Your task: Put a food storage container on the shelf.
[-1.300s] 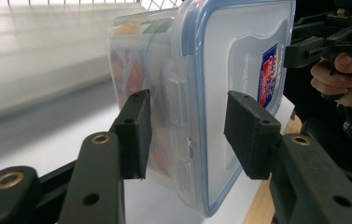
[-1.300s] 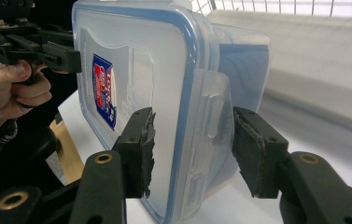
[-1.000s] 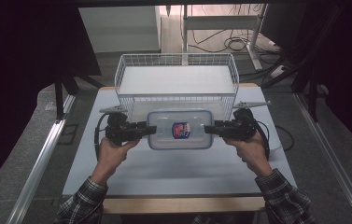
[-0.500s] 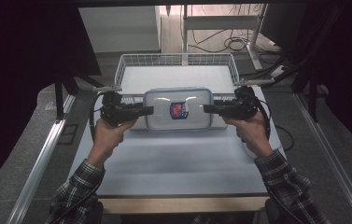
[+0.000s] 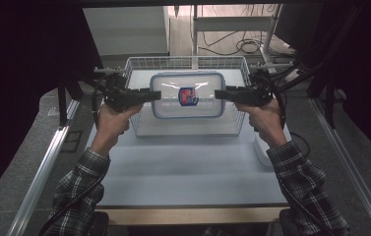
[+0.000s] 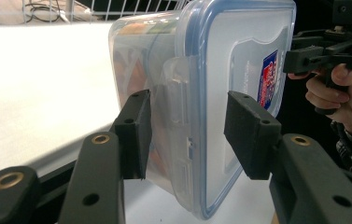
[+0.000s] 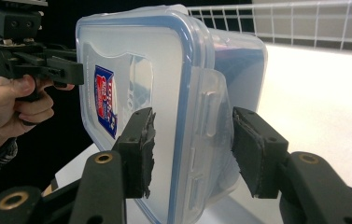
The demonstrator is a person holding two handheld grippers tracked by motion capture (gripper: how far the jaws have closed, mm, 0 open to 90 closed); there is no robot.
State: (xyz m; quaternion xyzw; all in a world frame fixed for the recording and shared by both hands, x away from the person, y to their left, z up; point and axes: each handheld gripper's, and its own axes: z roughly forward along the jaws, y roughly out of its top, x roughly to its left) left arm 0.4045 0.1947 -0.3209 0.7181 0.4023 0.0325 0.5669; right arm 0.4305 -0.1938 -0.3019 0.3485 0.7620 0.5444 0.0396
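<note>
- Nearest me in the high view I see my two checked sleeves coming up over the white table, whose top is bare between them.
- My left hand holds the left gripper, which points inward toward the middle of the table.
- My right hand holds the right gripper, which points inward from the other side.
- Between the two grippers hangs the clear plastic box, lifted off the table and held level, lid up, with a red and blue sticker on the lid.
- In the left gripper view the jaws stand partly open, one on either side of the box's short end. One pad lies against the clear side wall and the other pad sits over the blue-rimmed lid, with the lid's clip between them.
- In the right gripper view it is the same at the other end: the jaws are part-way closed on the box, one worn pad on the lid side, one pad on the wall side.
- I cannot tell how firmly either set of pads presses.
- The box is above the front part of the white wire basket, which stands at the far end of the table.
- Beyond the basket lie cables on the floor.
</note>
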